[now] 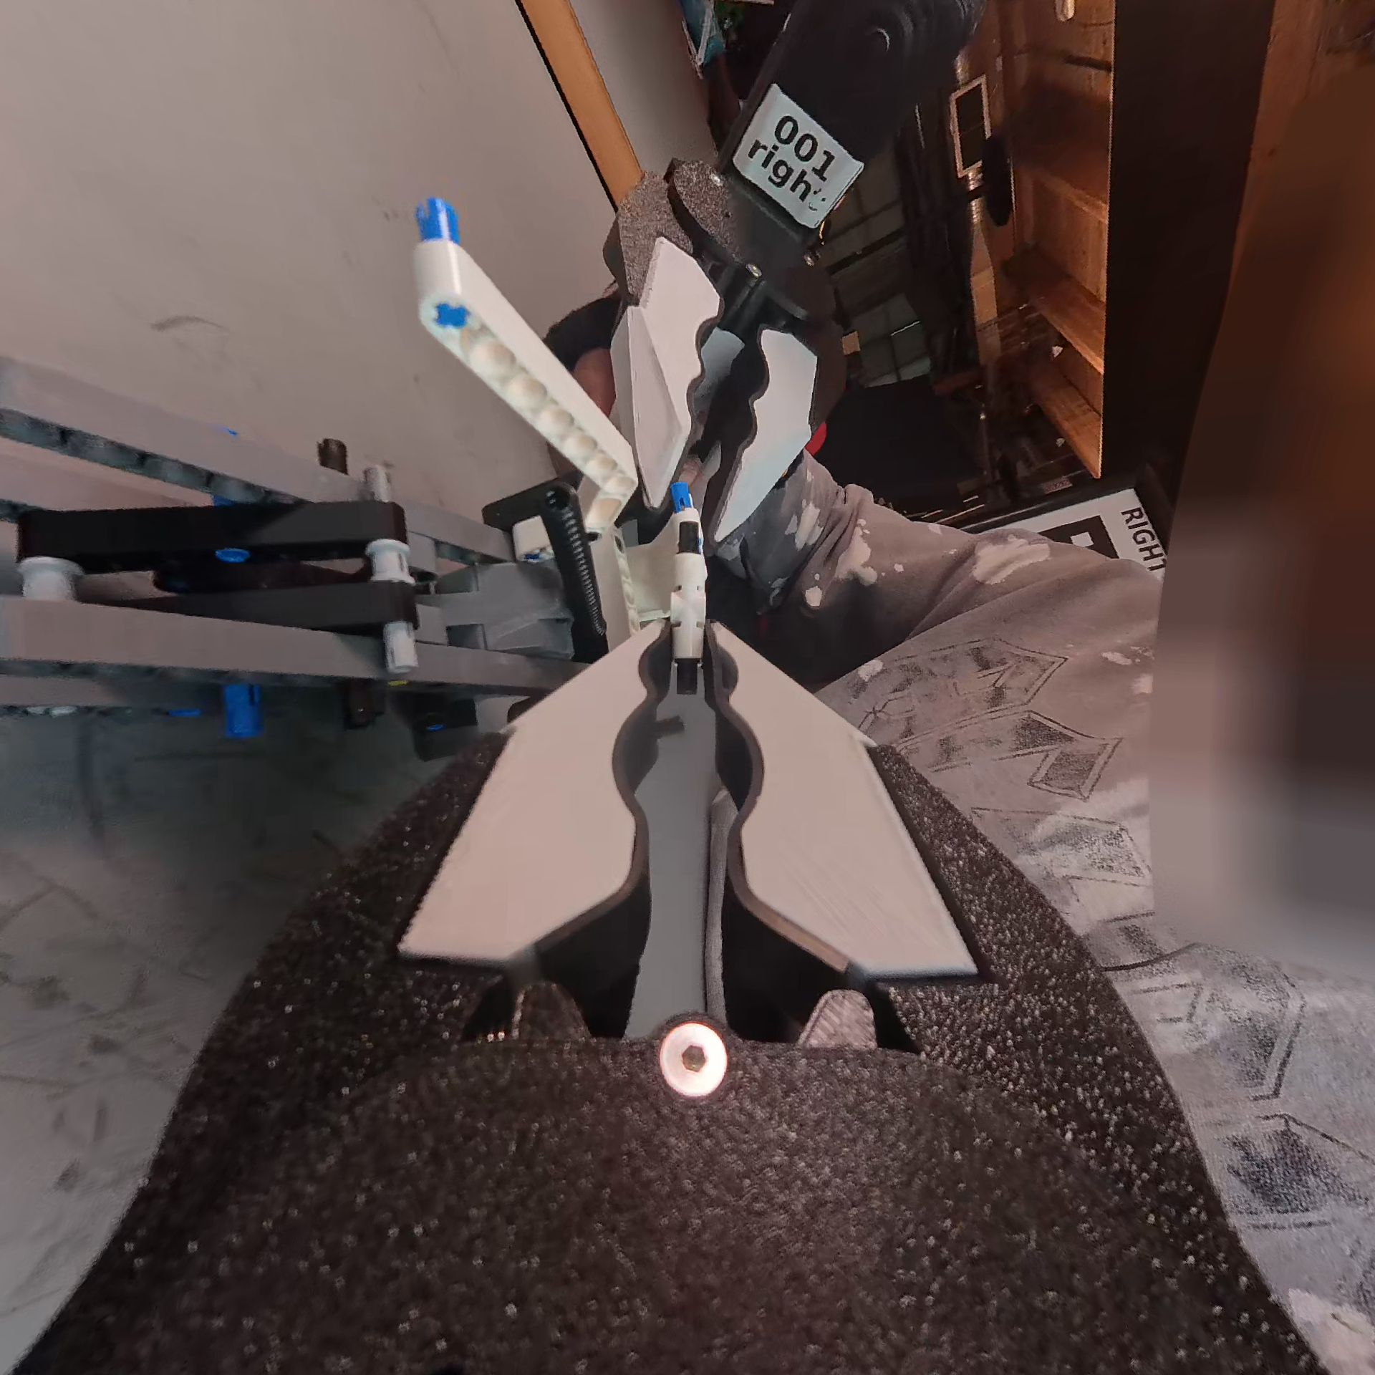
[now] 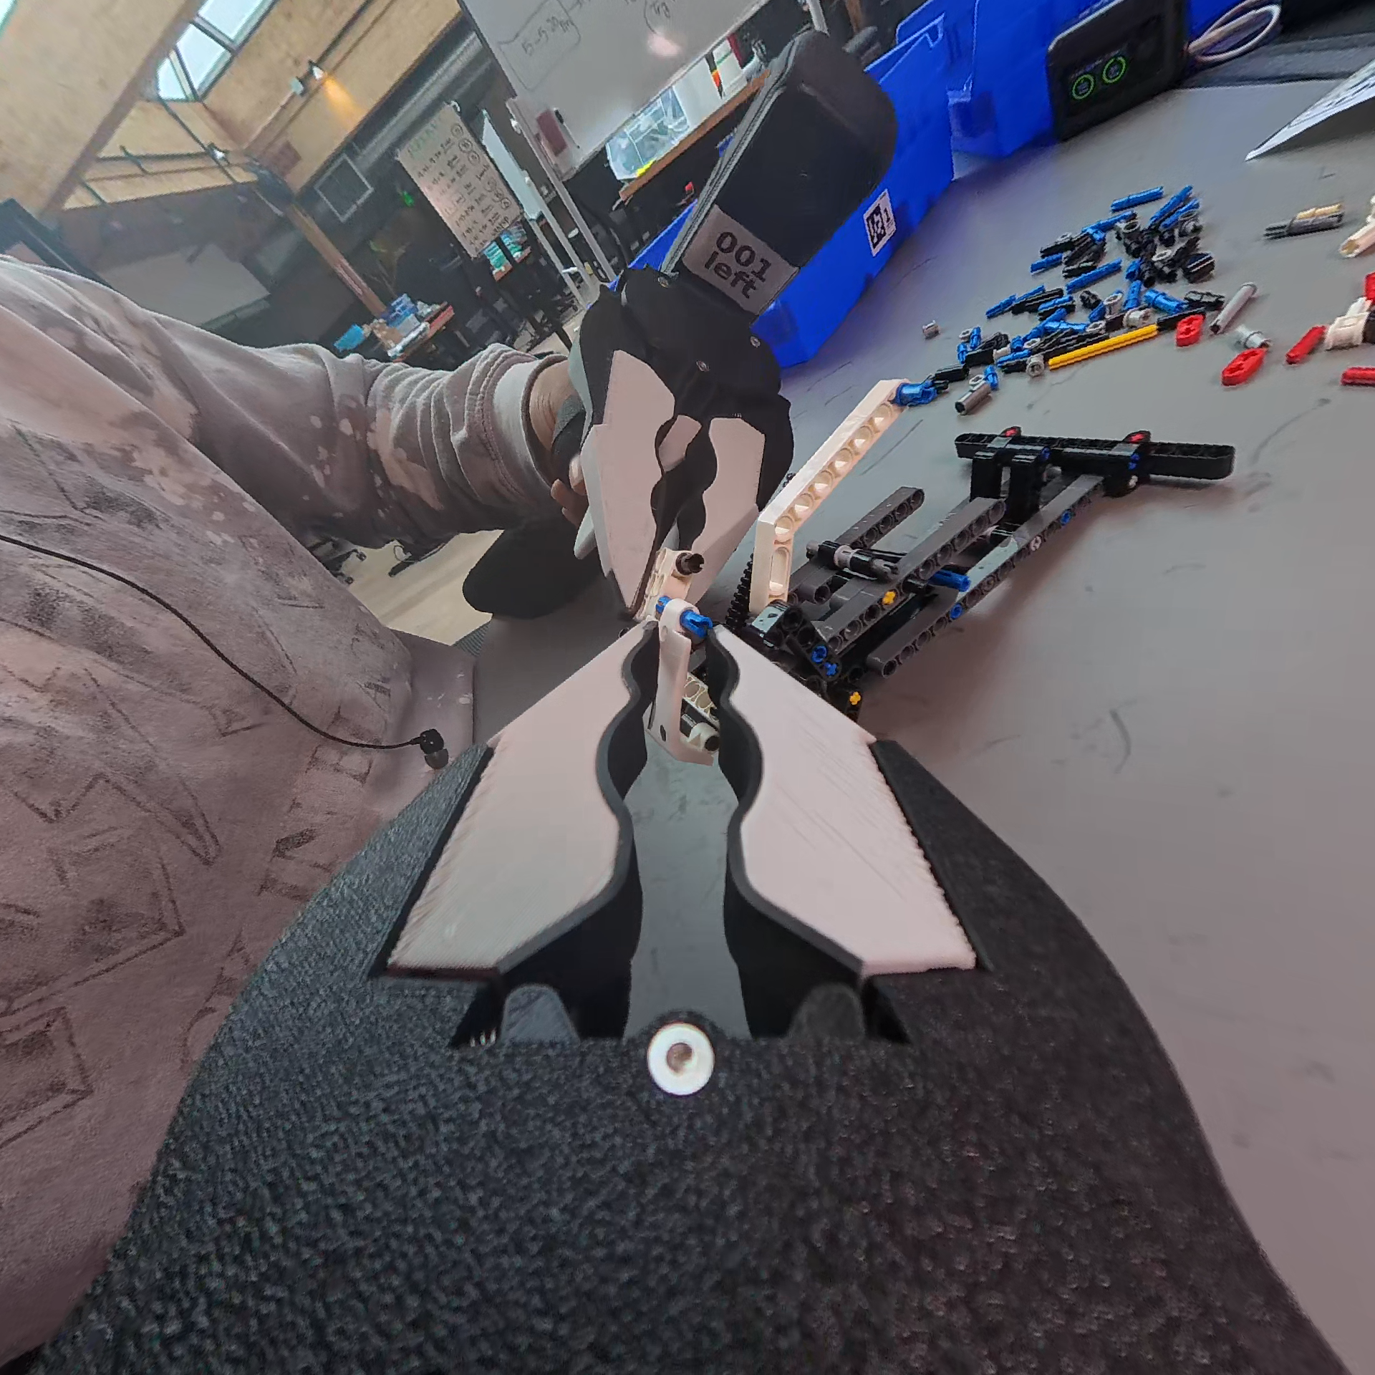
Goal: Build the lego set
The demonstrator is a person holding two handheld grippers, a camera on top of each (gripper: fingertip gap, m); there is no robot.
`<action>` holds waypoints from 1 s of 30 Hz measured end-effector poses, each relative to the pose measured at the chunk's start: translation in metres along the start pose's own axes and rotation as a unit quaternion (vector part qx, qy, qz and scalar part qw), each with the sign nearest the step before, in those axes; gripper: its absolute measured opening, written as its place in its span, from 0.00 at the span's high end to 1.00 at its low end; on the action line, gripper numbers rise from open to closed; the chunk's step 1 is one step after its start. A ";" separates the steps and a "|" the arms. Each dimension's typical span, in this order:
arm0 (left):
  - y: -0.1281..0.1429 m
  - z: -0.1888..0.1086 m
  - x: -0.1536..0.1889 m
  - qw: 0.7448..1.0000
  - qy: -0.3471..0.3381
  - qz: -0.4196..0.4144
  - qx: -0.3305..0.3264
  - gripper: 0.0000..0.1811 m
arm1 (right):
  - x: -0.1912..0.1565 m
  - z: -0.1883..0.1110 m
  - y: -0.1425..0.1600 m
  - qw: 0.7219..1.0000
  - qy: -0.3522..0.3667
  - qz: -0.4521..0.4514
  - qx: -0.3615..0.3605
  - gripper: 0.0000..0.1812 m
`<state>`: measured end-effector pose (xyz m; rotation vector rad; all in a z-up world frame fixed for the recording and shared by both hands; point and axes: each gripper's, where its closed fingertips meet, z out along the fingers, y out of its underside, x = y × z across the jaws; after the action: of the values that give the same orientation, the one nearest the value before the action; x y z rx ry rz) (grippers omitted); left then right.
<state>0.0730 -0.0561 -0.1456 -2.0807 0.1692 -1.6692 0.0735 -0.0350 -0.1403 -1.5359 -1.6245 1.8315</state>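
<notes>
A small white connector piece (image 1: pixel 688 588) carries a blue pin (image 1: pixel 678 497) at one end and a black pin (image 1: pixel 686 673) at the other. My left gripper (image 1: pixel 686 638) is shut on its black-pin end. My right gripper (image 2: pixel 678 632) is shut on the same white piece (image 2: pixel 673 684) near its blue pin (image 2: pixel 696 621). Each gripper shows tip to tip in the other's view: the right (image 1: pixel 684 513), the left (image 2: pixel 655 577). Just beyond lies the dark grey and black beam assembly (image 2: pixel 930 565), with an upright white beam (image 2: pixel 826 476) and a black ribbed spring (image 1: pixel 577 565).
On the grey table (image 2: pixel 1153 818) lie a black T-shaped subassembly (image 2: pixel 1094 454) and a pile of several loose blue, black and red pins and a yellow axle (image 2: pixel 1101 297). Blue bins (image 2: pixel 893 186) stand behind. A person's grey sleeve (image 2: pixel 417 431) fills the left. Left and right tips are no more than a few centimetres apart.
</notes>
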 end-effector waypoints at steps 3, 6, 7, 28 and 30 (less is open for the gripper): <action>0.001 0.000 0.001 1.000 0.007 -0.010 -0.003 0.97 | -0.001 0.000 0.000 1.000 -0.006 -0.007 -0.010 0.94; -0.001 -0.003 0.003 1.000 0.013 -0.010 -0.002 0.97 | -0.002 0.001 0.001 1.000 -0.006 -0.017 -0.020 0.94; -0.001 -0.003 0.003 1.000 0.011 -0.010 -0.005 0.97 | -0.002 0.001 0.001 1.000 -0.008 -0.018 -0.021 0.94; -0.001 -0.006 0.004 0.993 -0.082 -0.030 -0.078 0.97 | -0.006 0.009 0.005 0.993 -0.036 -0.041 -0.107 0.97; 0.000 -0.008 0.003 0.992 -0.099 -0.004 -0.079 0.97 | -0.006 0.011 0.004 0.995 -0.041 -0.022 -0.094 0.97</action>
<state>0.0662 -0.0592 -0.1421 -2.3518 0.2356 -1.4855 0.0683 -0.0469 -0.1424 -1.5023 -1.8998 1.7841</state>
